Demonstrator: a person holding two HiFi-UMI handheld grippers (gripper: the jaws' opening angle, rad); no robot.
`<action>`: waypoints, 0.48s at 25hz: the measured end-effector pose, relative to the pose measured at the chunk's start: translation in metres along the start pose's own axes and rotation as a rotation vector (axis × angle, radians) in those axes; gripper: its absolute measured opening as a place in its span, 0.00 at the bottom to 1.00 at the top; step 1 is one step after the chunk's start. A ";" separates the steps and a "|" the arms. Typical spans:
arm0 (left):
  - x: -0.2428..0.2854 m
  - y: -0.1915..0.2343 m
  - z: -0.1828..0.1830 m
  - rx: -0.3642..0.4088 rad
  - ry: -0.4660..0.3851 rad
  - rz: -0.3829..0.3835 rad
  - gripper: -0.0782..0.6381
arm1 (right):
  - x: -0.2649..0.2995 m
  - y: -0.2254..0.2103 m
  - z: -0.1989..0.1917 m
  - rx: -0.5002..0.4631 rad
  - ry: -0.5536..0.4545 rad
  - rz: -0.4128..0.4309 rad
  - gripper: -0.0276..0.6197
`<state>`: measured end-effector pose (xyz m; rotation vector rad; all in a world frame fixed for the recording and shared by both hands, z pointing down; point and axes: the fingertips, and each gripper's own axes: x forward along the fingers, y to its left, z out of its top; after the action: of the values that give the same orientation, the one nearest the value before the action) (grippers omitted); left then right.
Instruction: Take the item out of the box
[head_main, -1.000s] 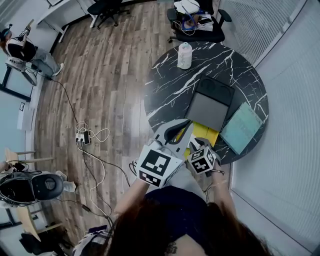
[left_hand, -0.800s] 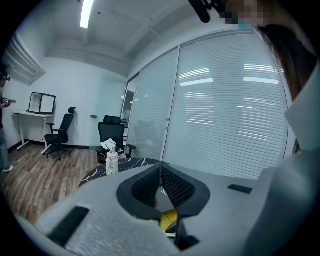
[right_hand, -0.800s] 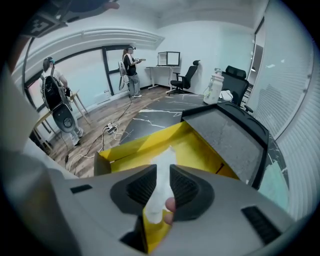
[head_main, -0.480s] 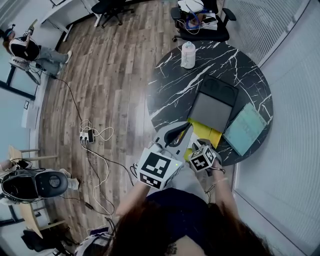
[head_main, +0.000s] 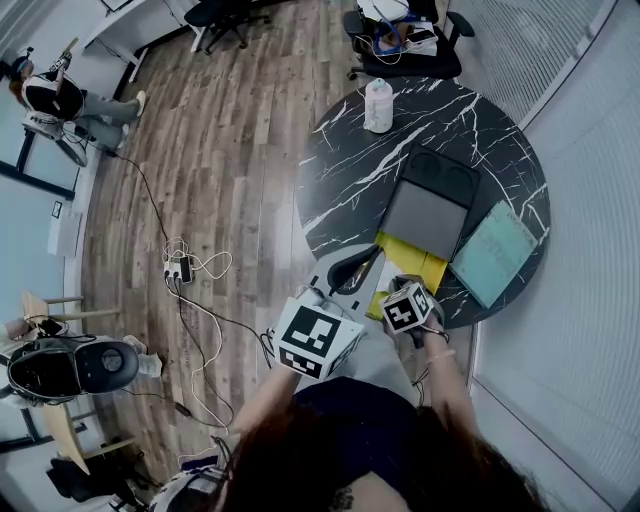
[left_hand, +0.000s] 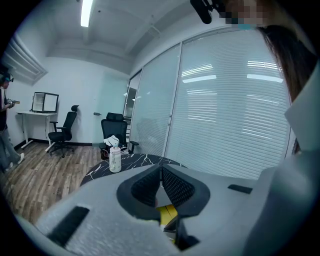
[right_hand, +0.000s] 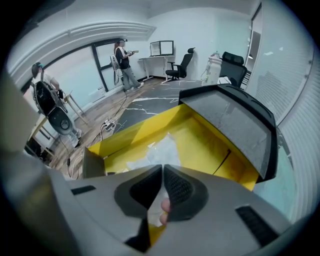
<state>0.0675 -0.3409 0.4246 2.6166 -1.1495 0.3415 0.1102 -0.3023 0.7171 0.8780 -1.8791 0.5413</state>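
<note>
Yellow card lines the open box (head_main: 405, 262), which sits at the near edge of the round marble counter (head_main: 345, 170) with its grey lid (head_main: 428, 215) folded back toward the counter's middle.

We hold both arms forward from the body, forearms close together. Our left gripper (left_hand: 161, 170) is held about level, off the counter's near edge and just left of the box. Its fingers are pressed together at the tips with nothing between them. Our right gripper (right_hand: 163, 167) tilts down over the box's near wall, its fingers likewise closed tip to tip. Something pinkish shows in the gap behind those tips; we cannot tell what it is.

The bag (right_hand: 159, 147), pale crumpled plastic, lies on the box floor just beyond the right fingertips. We cannot tell whether they touch it.

Since a second ago, the right gripper has edged slightly closer to the box, while the left sits much as it did.

Black-and-white square markers cover the left cube (head_main: 316, 338) and the right cube (head_main: 406, 308).
</note>
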 end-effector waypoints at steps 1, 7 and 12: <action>-0.001 0.000 -0.001 0.001 0.000 -0.001 0.15 | 0.000 0.000 0.000 0.008 0.002 0.004 0.09; -0.010 -0.003 -0.003 -0.004 -0.003 -0.001 0.15 | -0.006 -0.002 0.002 0.029 -0.016 -0.023 0.08; -0.020 -0.005 -0.003 0.003 -0.014 -0.006 0.15 | -0.015 0.001 0.006 0.055 -0.041 -0.047 0.08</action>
<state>0.0580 -0.3231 0.4201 2.6288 -1.1457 0.3237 0.1102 -0.3002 0.7015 0.9740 -1.8829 0.5523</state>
